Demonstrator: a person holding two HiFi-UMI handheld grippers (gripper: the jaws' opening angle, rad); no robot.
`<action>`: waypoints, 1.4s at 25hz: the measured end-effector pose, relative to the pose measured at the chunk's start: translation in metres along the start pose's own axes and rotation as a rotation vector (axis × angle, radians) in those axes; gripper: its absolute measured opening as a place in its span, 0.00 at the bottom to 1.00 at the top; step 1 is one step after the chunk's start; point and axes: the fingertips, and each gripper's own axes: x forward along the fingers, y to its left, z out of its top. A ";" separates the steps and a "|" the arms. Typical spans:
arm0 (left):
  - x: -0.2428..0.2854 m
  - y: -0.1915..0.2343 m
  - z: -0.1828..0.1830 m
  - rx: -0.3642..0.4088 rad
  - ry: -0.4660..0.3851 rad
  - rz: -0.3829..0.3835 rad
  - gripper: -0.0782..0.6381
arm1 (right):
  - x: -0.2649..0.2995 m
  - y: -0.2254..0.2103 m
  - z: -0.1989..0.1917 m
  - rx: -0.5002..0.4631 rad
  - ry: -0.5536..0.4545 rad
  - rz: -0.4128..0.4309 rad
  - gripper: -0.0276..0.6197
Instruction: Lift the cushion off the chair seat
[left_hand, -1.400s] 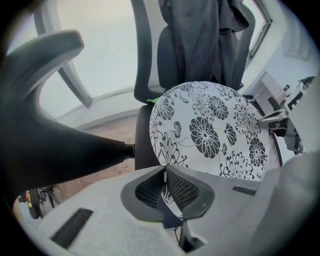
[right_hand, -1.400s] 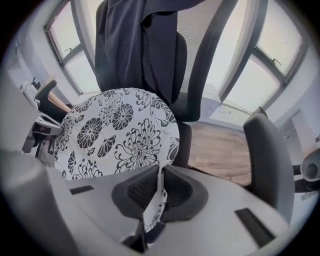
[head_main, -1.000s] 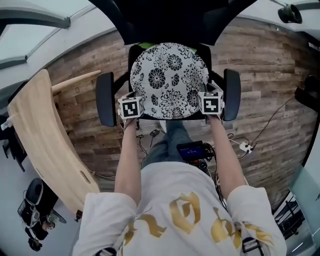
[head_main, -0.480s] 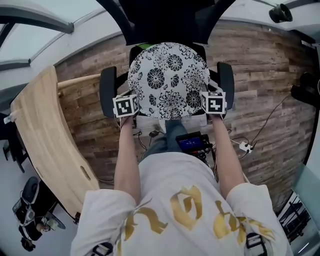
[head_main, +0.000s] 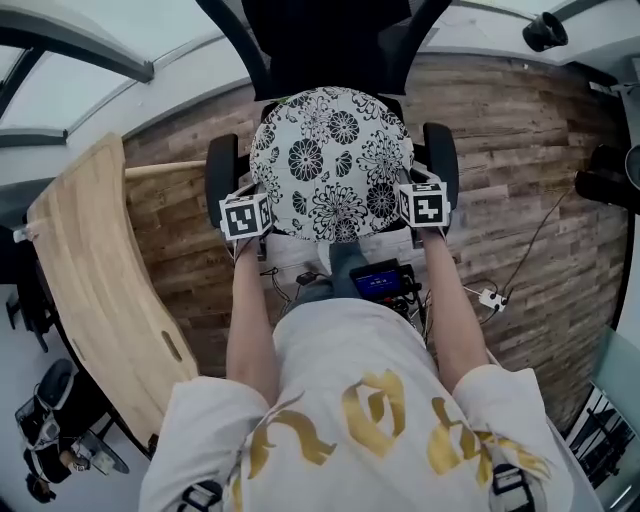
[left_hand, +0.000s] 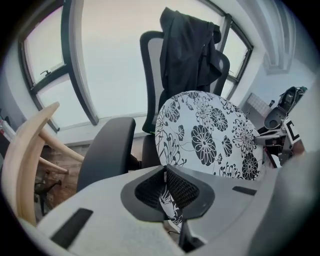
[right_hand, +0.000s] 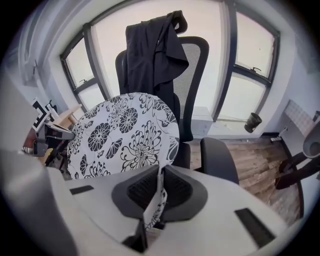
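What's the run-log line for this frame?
left claw: shut on cushion | right claw: shut on cushion | cushion: tilted up over chair

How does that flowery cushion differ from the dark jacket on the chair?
The cushion is white with black flowers; the jacket is plain black. The cushion is a round disc; the jacket hangs in loose folds. The left gripper and right gripper pinch the cushion's edge; the jacket drapes over the backrest, untouched. Both are fabric.
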 end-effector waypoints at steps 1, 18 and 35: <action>-0.003 0.000 0.003 0.004 -0.009 -0.003 0.13 | -0.003 0.001 0.003 0.028 -0.010 0.006 0.09; -0.081 -0.012 0.013 0.027 -0.143 -0.033 0.14 | -0.095 0.015 0.010 0.107 -0.134 -0.001 0.09; -0.106 -0.025 0.020 0.035 -0.199 -0.062 0.14 | -0.123 0.018 0.017 0.053 -0.189 -0.056 0.08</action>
